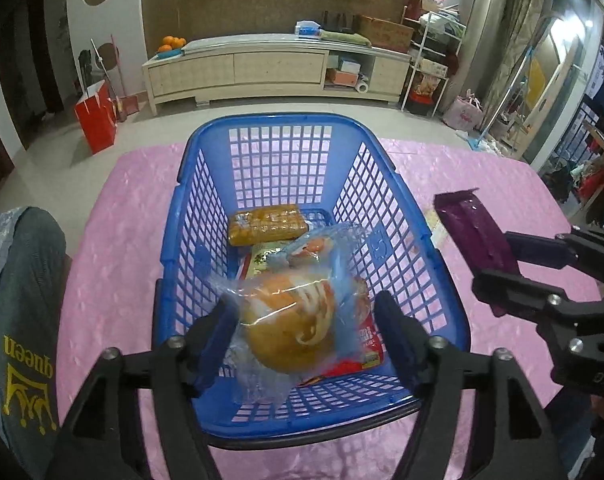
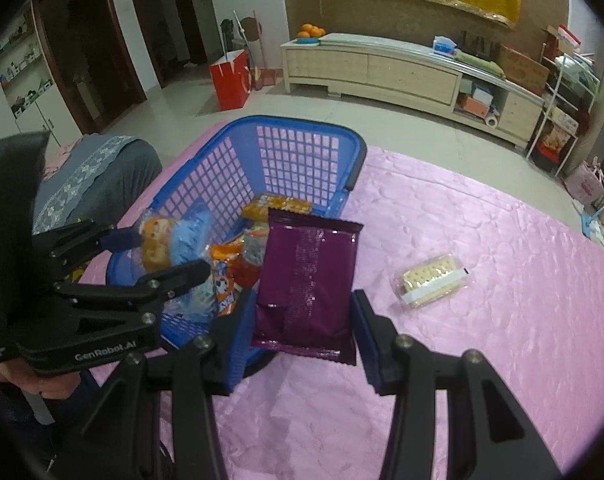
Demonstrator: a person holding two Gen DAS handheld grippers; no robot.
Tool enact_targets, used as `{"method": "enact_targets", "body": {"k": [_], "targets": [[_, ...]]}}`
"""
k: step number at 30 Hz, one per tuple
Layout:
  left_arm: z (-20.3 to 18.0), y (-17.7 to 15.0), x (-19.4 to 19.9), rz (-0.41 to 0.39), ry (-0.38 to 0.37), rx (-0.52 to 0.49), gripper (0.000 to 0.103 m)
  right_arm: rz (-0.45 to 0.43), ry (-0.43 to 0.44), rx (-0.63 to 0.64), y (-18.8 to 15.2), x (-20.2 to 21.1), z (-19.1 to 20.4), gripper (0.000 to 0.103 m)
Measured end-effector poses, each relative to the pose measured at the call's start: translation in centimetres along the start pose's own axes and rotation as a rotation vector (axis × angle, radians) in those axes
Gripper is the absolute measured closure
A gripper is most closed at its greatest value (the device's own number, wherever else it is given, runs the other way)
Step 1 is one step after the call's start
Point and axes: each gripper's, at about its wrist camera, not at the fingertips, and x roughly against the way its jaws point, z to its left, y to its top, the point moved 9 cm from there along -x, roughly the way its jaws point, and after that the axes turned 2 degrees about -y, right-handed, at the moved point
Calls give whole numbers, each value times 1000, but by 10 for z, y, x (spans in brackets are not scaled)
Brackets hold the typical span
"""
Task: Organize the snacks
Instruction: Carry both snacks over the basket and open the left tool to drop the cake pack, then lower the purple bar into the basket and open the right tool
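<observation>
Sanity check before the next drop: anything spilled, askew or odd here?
Nothing spilled or damaged. One straggler: the clear cracker pack lies alone on the pink tablecloth, outside the blue basket. The left gripper holds a wrapped bun over the basket; the right gripper holds a purple packet.

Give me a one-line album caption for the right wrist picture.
Purple snack packet between the right gripper jaws beside a blue basket, crackers waiting on the pink tablecloth.
</observation>
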Motion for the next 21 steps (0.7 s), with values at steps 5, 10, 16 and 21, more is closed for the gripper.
{"method": "enact_targets", "body": {"k": [5, 10, 16, 21], "targets": [[0, 4, 17, -30, 12, -4, 24, -14, -3, -10, 2, 10, -6, 51], [3, 11, 39, -71, 35, -11, 24, -30, 15, -10, 6, 18, -1, 51], [15, 14, 58, -101, 77, -25, 24, -42, 43, 15, 17, 17, 13, 51], [33, 13, 59, -102, 101, -6, 24, -26, 68, 47, 24, 4, 29, 51]]}}
